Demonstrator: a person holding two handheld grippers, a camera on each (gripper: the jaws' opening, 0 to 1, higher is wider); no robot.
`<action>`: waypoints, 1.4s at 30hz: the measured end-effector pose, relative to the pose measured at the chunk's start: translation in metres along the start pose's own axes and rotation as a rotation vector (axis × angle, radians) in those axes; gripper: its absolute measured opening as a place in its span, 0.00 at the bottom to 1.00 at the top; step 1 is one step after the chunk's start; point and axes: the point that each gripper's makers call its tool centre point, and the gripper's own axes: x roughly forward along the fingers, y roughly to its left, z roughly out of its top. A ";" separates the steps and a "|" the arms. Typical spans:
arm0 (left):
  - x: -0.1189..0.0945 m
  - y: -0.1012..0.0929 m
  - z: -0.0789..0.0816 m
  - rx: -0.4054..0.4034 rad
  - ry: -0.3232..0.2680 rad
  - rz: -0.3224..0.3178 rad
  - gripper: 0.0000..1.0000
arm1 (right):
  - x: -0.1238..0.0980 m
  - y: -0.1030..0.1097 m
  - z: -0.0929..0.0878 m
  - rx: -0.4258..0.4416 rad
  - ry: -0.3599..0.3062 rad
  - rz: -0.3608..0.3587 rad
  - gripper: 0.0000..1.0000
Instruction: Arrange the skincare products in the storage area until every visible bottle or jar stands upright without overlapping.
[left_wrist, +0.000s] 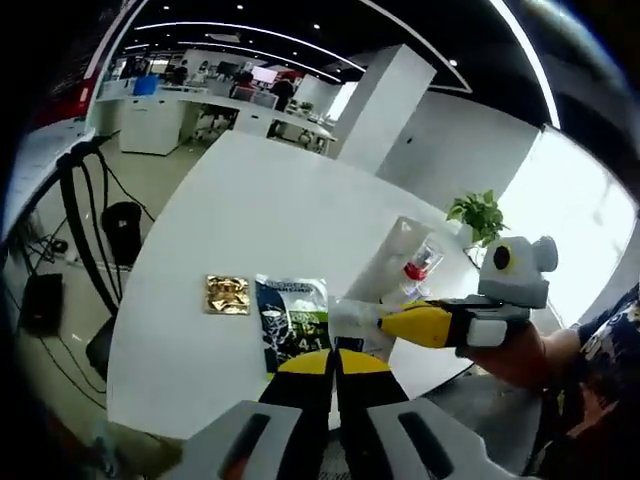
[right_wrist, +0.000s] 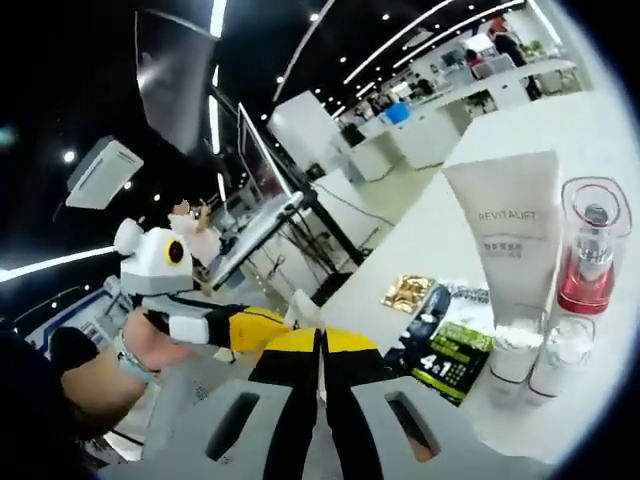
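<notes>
Left hand-held gripper (left_wrist: 335, 365), jaws closed, hovers over the worktop (left_wrist: 260, 210). Right hand-held gripper (right_wrist: 320, 345), closed and empty, points toward the cream tube (right_wrist: 510, 235) and red pump bottle (right_wrist: 590, 250).

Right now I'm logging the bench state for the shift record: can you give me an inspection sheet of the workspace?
Surface: white table, mostly bare.
Job's things: white tube upright on its cap; red pump bottle in a clear case upright beside it; small white bottle upright in front.
Clutter: gold sachet and dark green packet lying flat.
Grippers: left gripper with fingers shut, nothing between them; right gripper with fingers shut, and seen in the left gripper view reaching toward the bottles.
Cables: black cables hanging off the table's far edge to the floor.
Surroundings: open office with desks, a white pillar, a potted plant.
</notes>
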 end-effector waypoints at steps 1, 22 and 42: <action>0.001 0.004 -0.001 -0.002 0.012 0.021 0.00 | 0.004 -0.002 -0.002 -0.032 -0.002 -0.020 0.00; 0.052 0.104 -0.010 -0.171 0.325 0.320 0.01 | 0.118 -0.059 -0.035 -0.466 0.310 -0.226 0.00; 0.068 0.129 -0.039 0.088 0.449 0.435 0.04 | 0.126 -0.076 -0.061 -0.474 0.420 -0.191 0.06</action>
